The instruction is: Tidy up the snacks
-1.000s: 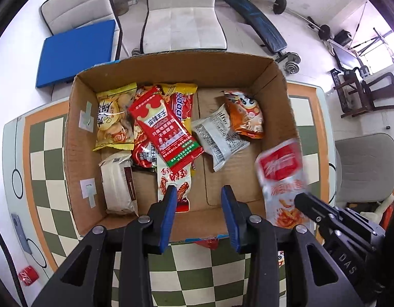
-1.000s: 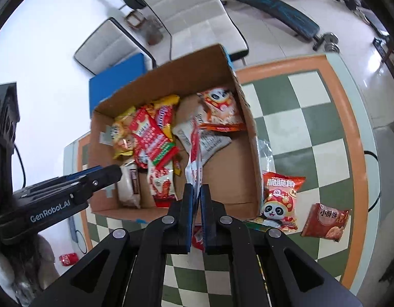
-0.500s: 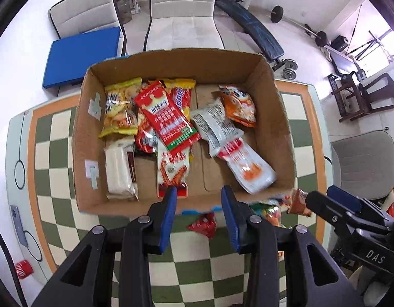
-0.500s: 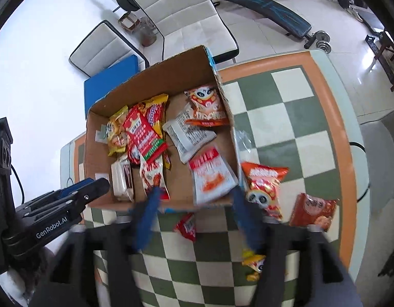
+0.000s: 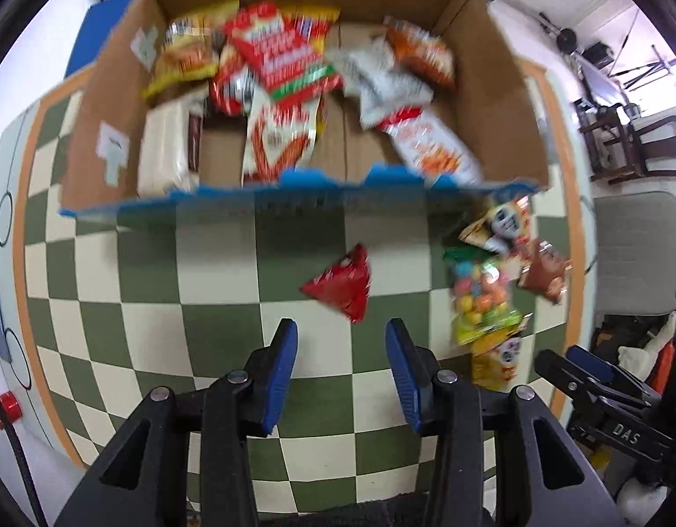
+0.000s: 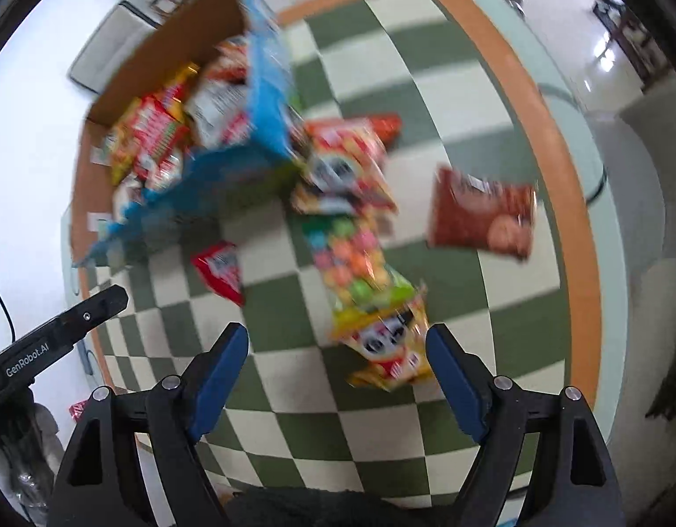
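On the far left of my left view sits the cardboard box (image 5: 302, 88), and it is full of snack bags. The white and red bag (image 5: 430, 145) that my right gripper held a moment ago now lies inside the box, near its right wall. So that one is put away, and I think the job is partly done.

Both my grippers have dropped low over the checkered bench (image 5: 206, 272), nearer the snacks that are left out.

My left gripper (image 5: 341, 373) is open about halfway and holds nothing. Just in front of it lies a small red bag (image 5: 342, 285), alone on the bench. I guess that is the one it will grab next.

Further right is a little pile close to the box's corner. There is a panda bag (image 6: 346, 167), then a long bag of colorful candy (image 6: 359, 263), and then a yellow panda bag (image 6: 390, 351). They touch or overlap each other. The pictures are blurry, so I cannot read the bags.

My right gripper (image 6: 338, 377) is open wide and empty. The yellow panda bag is just ahead, between its fingers.

Farthest right, a brown bag (image 6: 482, 215) lies by itself near the orange edge of the bench.
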A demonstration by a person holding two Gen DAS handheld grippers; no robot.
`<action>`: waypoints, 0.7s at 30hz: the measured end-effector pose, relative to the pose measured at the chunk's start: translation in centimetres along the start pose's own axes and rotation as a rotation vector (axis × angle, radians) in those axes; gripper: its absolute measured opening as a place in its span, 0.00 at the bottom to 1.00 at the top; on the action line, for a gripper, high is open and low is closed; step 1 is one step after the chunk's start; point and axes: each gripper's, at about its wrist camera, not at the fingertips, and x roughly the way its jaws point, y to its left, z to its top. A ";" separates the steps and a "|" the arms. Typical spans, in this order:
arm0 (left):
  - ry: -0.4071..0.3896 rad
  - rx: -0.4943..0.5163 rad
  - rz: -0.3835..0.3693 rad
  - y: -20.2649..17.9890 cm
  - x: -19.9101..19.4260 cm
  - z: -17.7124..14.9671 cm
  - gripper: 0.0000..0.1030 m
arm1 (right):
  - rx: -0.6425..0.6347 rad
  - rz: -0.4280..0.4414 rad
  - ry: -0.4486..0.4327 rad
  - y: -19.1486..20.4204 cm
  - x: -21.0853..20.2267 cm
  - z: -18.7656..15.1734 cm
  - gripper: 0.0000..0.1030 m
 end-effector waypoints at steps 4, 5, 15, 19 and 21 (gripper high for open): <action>0.043 -0.001 0.018 -0.1 2.9 0.2 0.38 | 0.032 -0.011 0.033 -1.8 2.1 -0.9 0.83; 0.051 -0.001 0.024 -0.2 3.6 0.3 0.38 | 0.041 -0.012 0.040 -2.2 2.6 -1.0 0.83; 0.114 0.041 0.086 -1.1 8.4 2.0 0.38 | 0.025 -0.033 0.114 -3.4 5.8 -2.4 0.83; 0.137 0.066 0.110 -1.7 9.6 2.4 0.38 | 0.015 -0.047 0.138 -3.2 7.1 -2.4 0.83; 0.138 0.085 0.126 -1.9 10.0 2.5 0.38 | 0.019 -0.056 0.150 -3.3 7.9 -2.4 0.83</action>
